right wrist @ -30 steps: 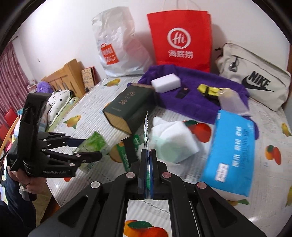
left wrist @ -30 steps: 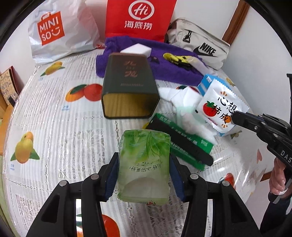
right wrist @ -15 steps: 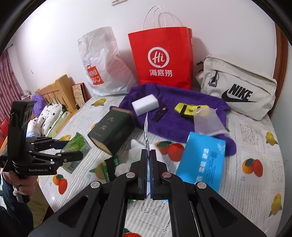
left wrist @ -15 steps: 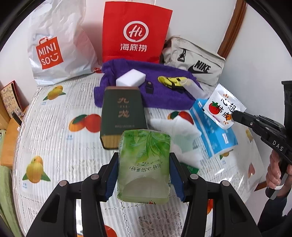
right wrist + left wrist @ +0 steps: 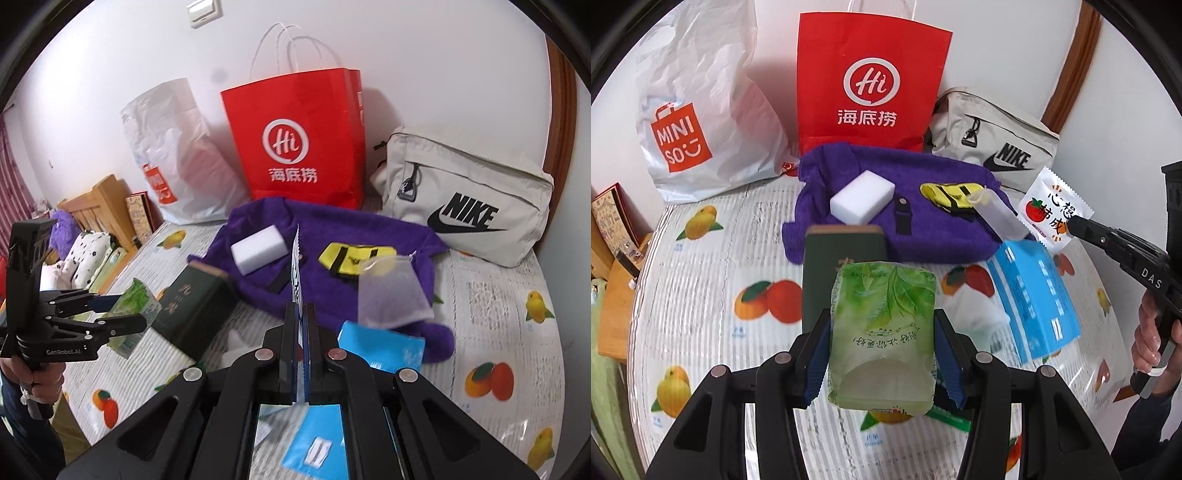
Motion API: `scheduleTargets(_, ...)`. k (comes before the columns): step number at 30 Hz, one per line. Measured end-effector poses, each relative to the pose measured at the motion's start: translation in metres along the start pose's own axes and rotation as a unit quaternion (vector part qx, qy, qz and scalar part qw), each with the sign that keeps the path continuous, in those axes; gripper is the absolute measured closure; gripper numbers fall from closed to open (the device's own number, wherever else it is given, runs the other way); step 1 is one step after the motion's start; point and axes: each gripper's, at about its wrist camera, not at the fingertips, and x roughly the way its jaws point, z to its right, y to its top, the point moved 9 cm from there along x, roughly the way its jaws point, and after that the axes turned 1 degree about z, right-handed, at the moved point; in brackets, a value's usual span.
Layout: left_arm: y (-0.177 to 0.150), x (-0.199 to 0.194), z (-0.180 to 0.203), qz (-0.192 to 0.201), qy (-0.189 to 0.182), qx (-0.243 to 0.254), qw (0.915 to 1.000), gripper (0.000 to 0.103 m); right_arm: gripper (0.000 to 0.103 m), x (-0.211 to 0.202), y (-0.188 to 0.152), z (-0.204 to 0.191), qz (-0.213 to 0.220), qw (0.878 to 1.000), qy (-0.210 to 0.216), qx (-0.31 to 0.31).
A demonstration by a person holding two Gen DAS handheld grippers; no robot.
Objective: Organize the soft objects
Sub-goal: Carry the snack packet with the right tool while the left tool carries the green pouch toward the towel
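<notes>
My left gripper (image 5: pixel 882 350) is shut on a green tissue pack (image 5: pixel 882 332) and holds it above the table; it also shows in the right wrist view (image 5: pixel 133 314). My right gripper (image 5: pixel 301 325) is shut on a thin white snack sachet (image 5: pixel 295 269), seen edge-on; in the left wrist view the sachet (image 5: pixel 1052 210) shows a tomato print, held in the air at the right. A purple towel (image 5: pixel 894 210) lies at the back with a white sponge (image 5: pixel 862 199) on it. A blue tissue pack (image 5: pixel 1034 295) lies on the table at the right.
A dark green tin (image 5: pixel 842 273) lies below the left gripper. A red Hi paper bag (image 5: pixel 868 85), a white Miniso bag (image 5: pixel 698 110) and a beige Nike bag (image 5: pixel 993 144) stand along the wall. A yellow pouch (image 5: pixel 949 194) and a translucent pouch (image 5: pixel 997 218) rest on the towel.
Both grippers have risen and pulled back from the table with their loads; the objects on the table look smaller and farther. The sachet came up off the blue pack area.
</notes>
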Motion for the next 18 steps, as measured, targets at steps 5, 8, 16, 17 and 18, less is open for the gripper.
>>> scheduleTargets(5, 0.020, 0.010, -0.003, 0.003, 0.001, -0.002, 1.0000, 0.053, 0.101, 0.019, 0.013, 0.013, -0.006, 1.000, -0.007, 0.003)
scheduleTargets(8, 0.029, 0.017, -0.004, 0.001, 0.005, 0.000, 1.0000, 0.053, 0.101, 0.032, 0.017, 0.021, -0.014, 1.000, -0.011, 0.010)
scheduleTargets(16, 0.048, 0.037, -0.006, -0.005, 0.003, -0.001, 1.0000, 0.053, 0.101, 0.064, 0.022, 0.034, -0.034, 0.999, -0.008, 0.022)
scheduleTargets(17, 0.049, 0.039, -0.006, -0.006, 0.003, -0.001, 1.0000, 0.053, 0.101, 0.069, 0.023, 0.036, -0.037, 0.999, -0.008, 0.024)
scheduleTargets(18, 0.051, 0.042, -0.007, -0.009, 0.003, -0.002, 1.0000, 0.053, 0.101, 0.072, 0.023, 0.037, -0.040, 0.999, -0.007, 0.025)
